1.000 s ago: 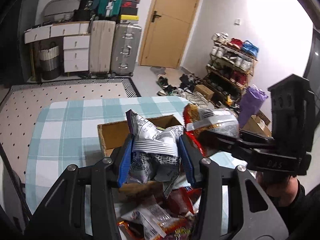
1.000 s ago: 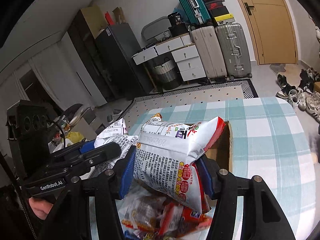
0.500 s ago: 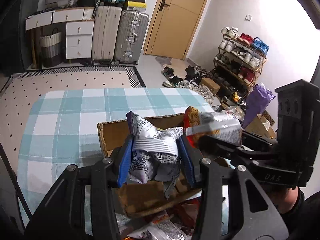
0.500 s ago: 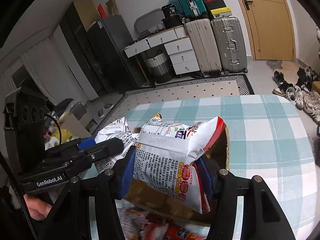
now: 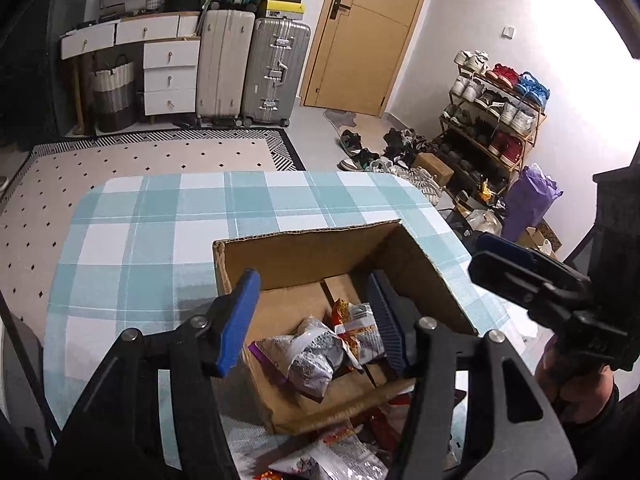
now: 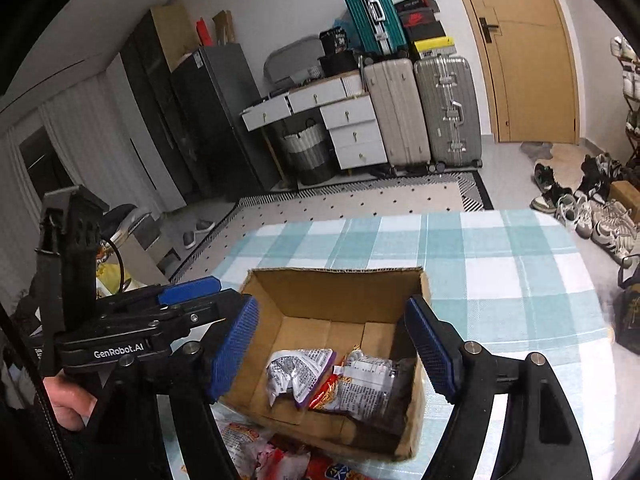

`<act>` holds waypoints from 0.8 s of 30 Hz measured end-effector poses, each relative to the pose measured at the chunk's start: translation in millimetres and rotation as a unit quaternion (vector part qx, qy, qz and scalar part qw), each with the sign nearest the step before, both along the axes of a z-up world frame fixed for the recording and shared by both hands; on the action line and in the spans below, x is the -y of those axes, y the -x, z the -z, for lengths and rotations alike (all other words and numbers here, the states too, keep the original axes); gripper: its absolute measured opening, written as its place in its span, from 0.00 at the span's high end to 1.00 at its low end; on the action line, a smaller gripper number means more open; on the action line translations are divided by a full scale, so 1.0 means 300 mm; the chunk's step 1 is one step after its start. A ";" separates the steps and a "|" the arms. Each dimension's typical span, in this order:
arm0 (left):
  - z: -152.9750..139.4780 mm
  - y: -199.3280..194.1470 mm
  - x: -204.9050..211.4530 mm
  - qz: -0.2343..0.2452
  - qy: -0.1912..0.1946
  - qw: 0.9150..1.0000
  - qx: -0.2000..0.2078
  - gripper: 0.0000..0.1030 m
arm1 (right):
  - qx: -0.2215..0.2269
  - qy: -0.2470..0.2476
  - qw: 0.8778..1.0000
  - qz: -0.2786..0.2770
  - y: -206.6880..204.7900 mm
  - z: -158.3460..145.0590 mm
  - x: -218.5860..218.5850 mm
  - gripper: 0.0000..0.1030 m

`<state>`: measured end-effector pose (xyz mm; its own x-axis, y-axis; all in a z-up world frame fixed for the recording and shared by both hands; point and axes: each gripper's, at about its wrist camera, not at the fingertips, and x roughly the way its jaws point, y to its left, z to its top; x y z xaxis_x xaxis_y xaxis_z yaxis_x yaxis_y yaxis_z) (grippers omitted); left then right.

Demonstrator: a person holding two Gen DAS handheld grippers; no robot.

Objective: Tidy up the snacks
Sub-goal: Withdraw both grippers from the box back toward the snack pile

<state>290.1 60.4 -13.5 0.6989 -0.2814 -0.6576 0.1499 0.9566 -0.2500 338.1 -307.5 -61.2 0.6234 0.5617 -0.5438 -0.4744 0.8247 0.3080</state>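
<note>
Left gripper [image 5: 314, 316] and right gripper [image 6: 332, 350] both hover over the box [image 6: 336, 286], jaws opening, nothing between the pads. Two snack packs, one silver-purple [image 6: 298, 372] and one red-silver [image 6: 368, 384], lie touching on the box floor. The box sits near the table's [image 6: 500, 264] front edge. Loose packets [image 5: 332, 458] lie against the box's near wall.

Wooden door [image 5: 362, 32] in white wall, silver suitcase [image 5: 272, 72] and white drawers [image 5: 170, 76] left of door, shoe rack [image 5: 492, 116] right of door, dotted rug [image 5: 152, 156] before suitcase, dark fridge [image 6: 216, 120] left of drawers
</note>
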 end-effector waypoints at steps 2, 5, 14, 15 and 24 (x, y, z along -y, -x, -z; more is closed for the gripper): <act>-0.017 0.030 0.001 -0.003 -0.003 1.000 0.005 0.46 | 0.005 -0.002 1.000 0.001 0.022 -0.022 0.009 0.25; -0.047 0.084 0.005 -0.008 -0.007 1.000 0.014 0.44 | 0.013 -0.002 1.000 0.002 0.064 -0.046 0.024 0.25; -0.149 0.279 0.032 -0.017 -0.026 0.999 0.041 0.35 | 0.031 -0.004 1.000 0.004 0.225 -0.105 0.054 0.24; -0.157 0.298 0.034 -0.017 -0.027 0.999 0.043 0.34 | 0.034 -0.005 0.999 0.003 0.249 -0.113 0.058 0.23; -0.211 0.483 0.063 -0.025 -0.031 0.998 0.058 0.27 | 0.058 -0.007 0.998 0.005 0.429 -0.151 0.084 0.16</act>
<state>145.2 41.5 49.8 0.7833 -0.2048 -0.5869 0.1254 0.9768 -0.1735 209.5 -332.7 -16.0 0.6871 0.5630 -0.4592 -0.4999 0.8250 0.2634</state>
